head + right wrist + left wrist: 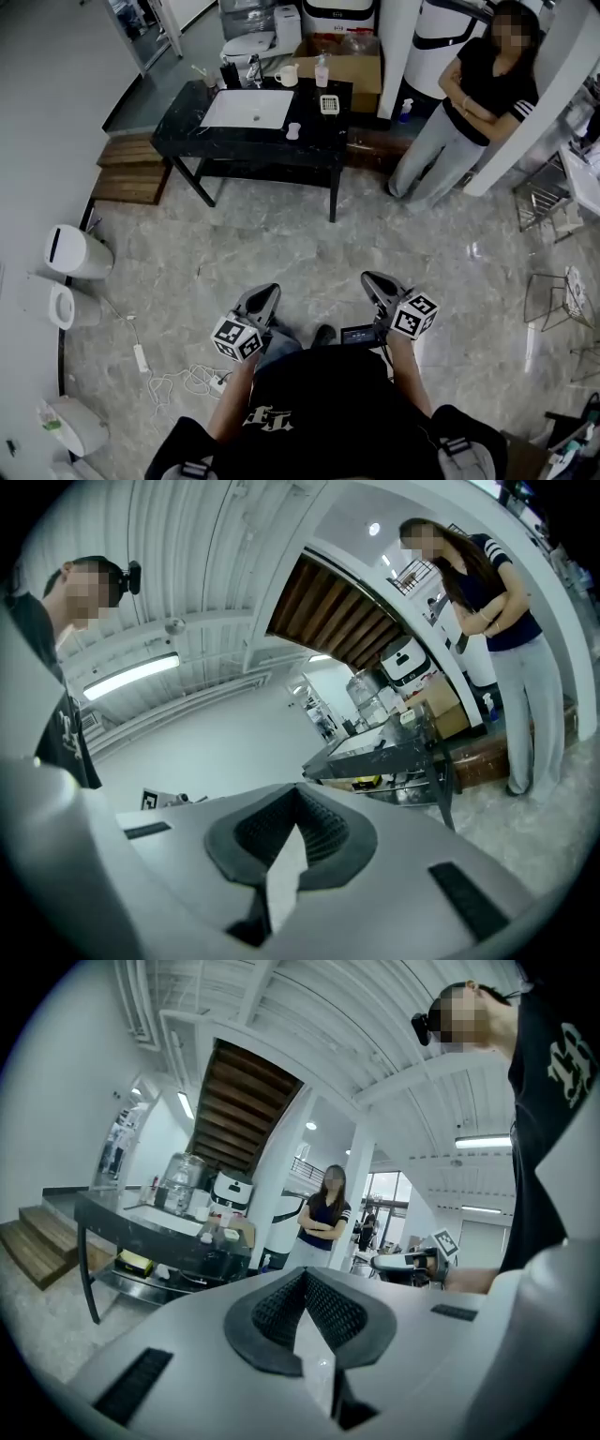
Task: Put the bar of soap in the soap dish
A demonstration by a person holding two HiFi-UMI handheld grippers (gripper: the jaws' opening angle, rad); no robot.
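Judging from afar, we take the bar of soap [293, 130] to be the small pale piece near the front edge of the black table [183, 127]. The white soap dish [329, 104] sits just right of the sink [248, 109]. We stand well back, left gripper [265, 298] and right gripper [377, 284] both clenched on nothing. The approach comes first: walk up, then open one gripper over the soap.

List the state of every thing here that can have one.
Left gripper: fingers shut, empty.
Right gripper: fingers shut, empty.
Sink: empty.
Soap dish: right of the sink, contents too small to tell.
Mug: upright.
Bottle: upright.
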